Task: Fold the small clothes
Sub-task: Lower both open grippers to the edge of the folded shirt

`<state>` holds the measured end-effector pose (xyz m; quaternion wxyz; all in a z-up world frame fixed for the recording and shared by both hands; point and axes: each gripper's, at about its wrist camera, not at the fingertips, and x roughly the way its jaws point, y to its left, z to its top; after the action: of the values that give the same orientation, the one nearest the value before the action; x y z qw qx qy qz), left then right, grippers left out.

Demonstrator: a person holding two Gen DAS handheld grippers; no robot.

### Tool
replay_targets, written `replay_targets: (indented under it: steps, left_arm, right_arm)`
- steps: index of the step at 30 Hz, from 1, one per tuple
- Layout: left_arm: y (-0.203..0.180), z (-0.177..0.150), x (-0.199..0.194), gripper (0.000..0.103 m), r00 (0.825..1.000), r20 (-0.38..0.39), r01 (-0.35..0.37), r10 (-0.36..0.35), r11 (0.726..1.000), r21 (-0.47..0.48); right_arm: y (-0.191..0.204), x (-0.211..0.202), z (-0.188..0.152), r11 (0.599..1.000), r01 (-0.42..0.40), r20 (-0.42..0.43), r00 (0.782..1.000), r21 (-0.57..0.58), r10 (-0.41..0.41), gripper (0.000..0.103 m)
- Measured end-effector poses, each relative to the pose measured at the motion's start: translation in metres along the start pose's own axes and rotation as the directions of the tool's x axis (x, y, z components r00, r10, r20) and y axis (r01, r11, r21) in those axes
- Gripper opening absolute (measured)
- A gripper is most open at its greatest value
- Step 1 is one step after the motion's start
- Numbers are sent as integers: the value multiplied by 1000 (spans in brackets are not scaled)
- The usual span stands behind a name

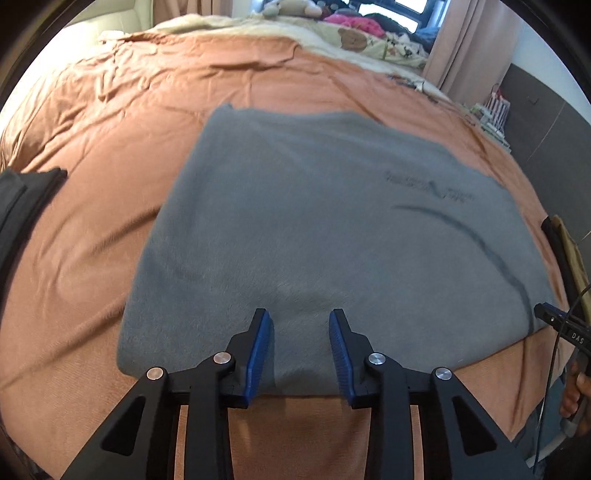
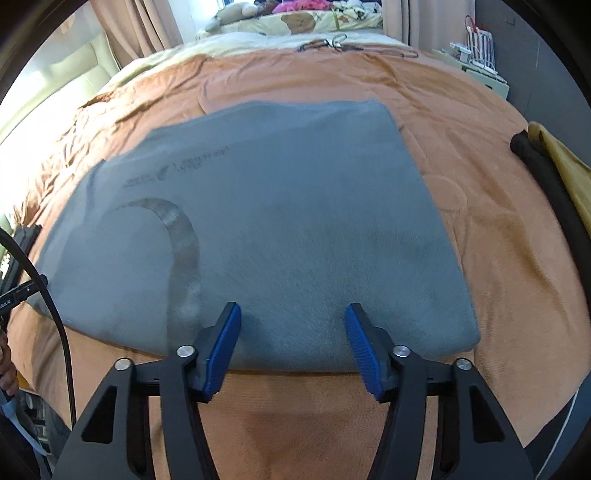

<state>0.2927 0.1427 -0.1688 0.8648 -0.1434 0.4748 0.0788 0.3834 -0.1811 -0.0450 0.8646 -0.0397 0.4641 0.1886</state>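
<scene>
A grey top lies flat on the orange bedcover, its near edge toward me. It has dark print on the chest and a curved neckline seam. My left gripper hovers over the near edge, left of the middle, with the blue pads apart and cloth showing between them, not pinched. My right gripper stands over the same edge of the grey top farther right, its jaws wider apart. The right gripper's body and a hand show at the right edge of the left wrist view.
Dark folded clothes lie on the bed to the left. Black and mustard garments lie to the right. At the far end are a cream blanket and soft toys. A bedside shelf stands far right.
</scene>
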Motion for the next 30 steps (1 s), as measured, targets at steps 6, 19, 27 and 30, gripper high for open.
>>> replay_targets:
  steps: [6, 19, 27, 30]
  left_arm:
    - [13, -12, 2, 35, 1000, -16, -13, 13, 1000, 0]
    - [38, -32, -19, 35, 998, -2, -62, 62, 998, -34]
    - [70, -45, -42, 35, 997, 41, -62, 70, 983, -174]
    - [85, -50, -51, 35, 996, 76, -24, 44, 968, -248]
  right_arm:
    - [-5, 2, -6, 1000, 21, -12, 1000, 11, -21, 53]
    - [-43, -20, -33, 992, 34, -19, 999, 117, -32, 51]
    - [-72, -39, -53, 959, -102, 44, 995, 264, 94, 51]
    - [-83, -41, -58, 922, -198, 81, 980, 332, 181, 51]
